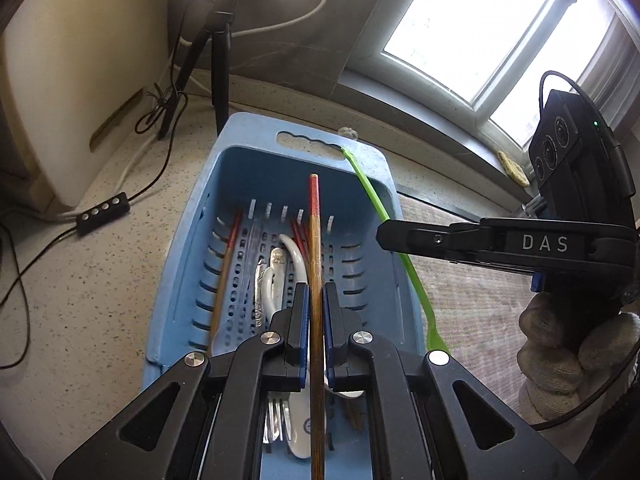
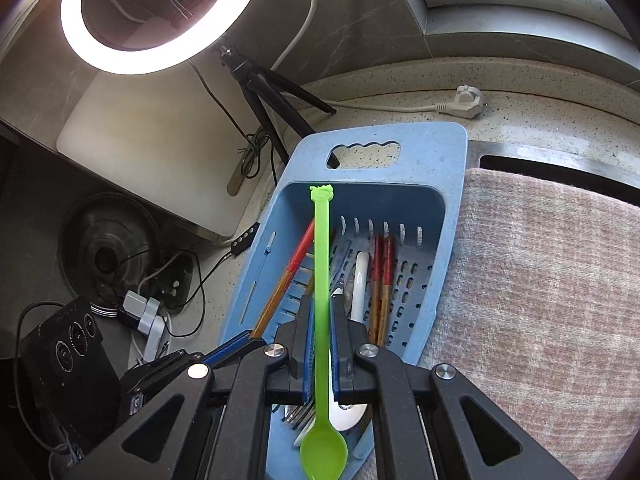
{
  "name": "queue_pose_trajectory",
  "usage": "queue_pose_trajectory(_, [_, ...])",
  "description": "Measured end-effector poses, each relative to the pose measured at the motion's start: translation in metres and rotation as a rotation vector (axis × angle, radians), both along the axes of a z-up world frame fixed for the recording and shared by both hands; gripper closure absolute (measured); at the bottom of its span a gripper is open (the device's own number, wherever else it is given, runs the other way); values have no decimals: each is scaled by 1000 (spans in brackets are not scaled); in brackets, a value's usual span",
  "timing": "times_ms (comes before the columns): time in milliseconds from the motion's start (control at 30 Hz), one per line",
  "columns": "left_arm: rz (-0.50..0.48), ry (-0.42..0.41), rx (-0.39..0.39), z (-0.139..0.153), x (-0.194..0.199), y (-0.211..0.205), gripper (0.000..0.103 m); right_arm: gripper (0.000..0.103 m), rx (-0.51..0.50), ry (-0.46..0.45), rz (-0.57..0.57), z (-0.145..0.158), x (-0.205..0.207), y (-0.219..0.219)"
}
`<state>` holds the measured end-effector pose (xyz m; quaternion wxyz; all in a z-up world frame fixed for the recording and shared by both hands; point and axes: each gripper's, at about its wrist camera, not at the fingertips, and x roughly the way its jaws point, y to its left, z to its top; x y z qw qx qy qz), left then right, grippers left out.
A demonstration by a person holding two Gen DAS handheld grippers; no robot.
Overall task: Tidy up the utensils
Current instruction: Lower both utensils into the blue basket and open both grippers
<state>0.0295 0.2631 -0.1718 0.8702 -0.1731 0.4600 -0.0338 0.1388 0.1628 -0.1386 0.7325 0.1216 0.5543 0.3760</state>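
Right now each gripper holds one utensil above the blue basket (image 1: 192,248). The left gripper (image 1: 316,300) has its jaws squeezed tight on a wooden chopstick (image 1: 314,240) with a red end. The right gripper (image 2: 320,320) has its jaws squeezed tight on a thin green spoon (image 2: 321,248). The spoon's bowl hangs back under the gripper and its little shaped top points out over the basket.

Inside the basket lie more red-ended chopsticks (image 2: 382,280), a white spoon (image 2: 360,280) and some metal forks (image 2: 298,412). A striped cloth (image 2: 540,280) lies just beside the basket on the speckled counter (image 1: 100,280).

A few things could go wrong. Both sticks are long and thin, so either one could twist in the pads and slide out. The two grippers are close together, so the chopstick and the green spoon could bump and knock each other loose. If one is let go while tilted, it could catch on the basket's rim and tip out onto the counter. It could also land crooked across the other utensils.
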Motion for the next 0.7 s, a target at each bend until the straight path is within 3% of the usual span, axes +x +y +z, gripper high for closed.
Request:
queue_pose_trajectory(67, [12, 10, 9, -2, 3, 3, 96, 95, -13, 0, -11, -2, 2, 3])
queue_pose_trajectory(133, [19, 17, 18, -2, 4, 5, 83, 86, -30, -3, -21, -3, 4, 4])
queue_pose_trajectory(200, [25, 21, 35, -2, 3, 6, 77, 71, -32, -2, -34, -4, 6, 1])
queue_pose_trajectory(300, [46, 26, 50, 1, 1, 8, 68, 71, -34, -3, -42, -3, 7, -5])
queue_pose_trajectory(433, [80, 20, 59, 8, -6, 7, 65, 71, -33, -26, -32, 4, 5, -17])
queue_pose_trajectory(533, [119, 14, 82, 16, -15, 0, 55, 70, -36, -57, -6, 11, 0, -25])
queue_pose_trajectory(700, [188, 0, 109, 30, -31, -23, 52, 68, -27, -93, 47, 20, -9, -46])
